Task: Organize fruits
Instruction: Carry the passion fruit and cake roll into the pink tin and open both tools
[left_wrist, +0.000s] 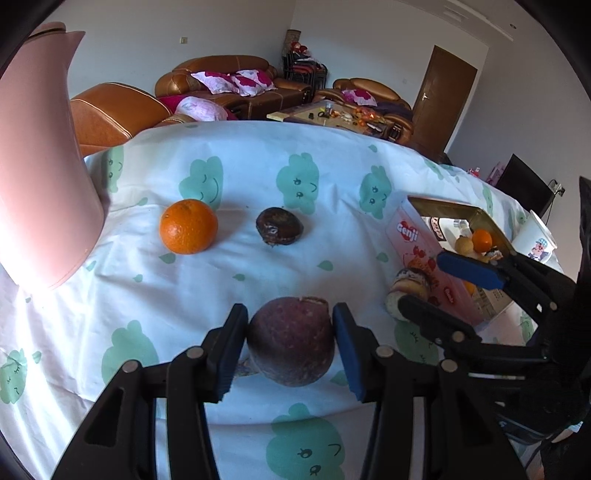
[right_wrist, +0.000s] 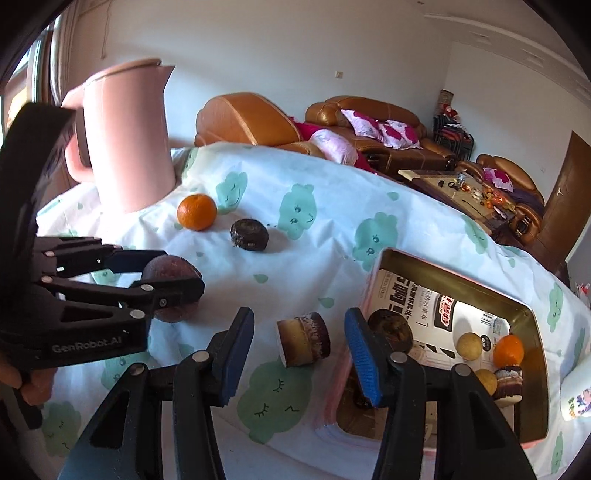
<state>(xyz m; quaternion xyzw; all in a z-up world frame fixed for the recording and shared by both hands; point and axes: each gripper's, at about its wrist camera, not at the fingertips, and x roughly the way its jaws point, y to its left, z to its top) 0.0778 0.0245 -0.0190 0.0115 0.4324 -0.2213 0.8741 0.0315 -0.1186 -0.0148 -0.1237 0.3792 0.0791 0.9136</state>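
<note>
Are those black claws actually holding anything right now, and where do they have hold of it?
The left gripper pinches the dark purple round fruit by its two opposite sides, low over the tablecloth. The right gripper is open and empty above the small layered cake.

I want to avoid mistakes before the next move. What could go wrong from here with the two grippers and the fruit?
1. The left gripper brackets the round purple fruit; whether it is gripped firmly is unclear, so it might slip when lifted.
2. The right gripper is open, with one finger over the tin box. A careless sweep could knock the box or the small cake lying beside it.
3. The orange and the dark fruit lie loose on the cloth and may roll if it is tugged.
</note>
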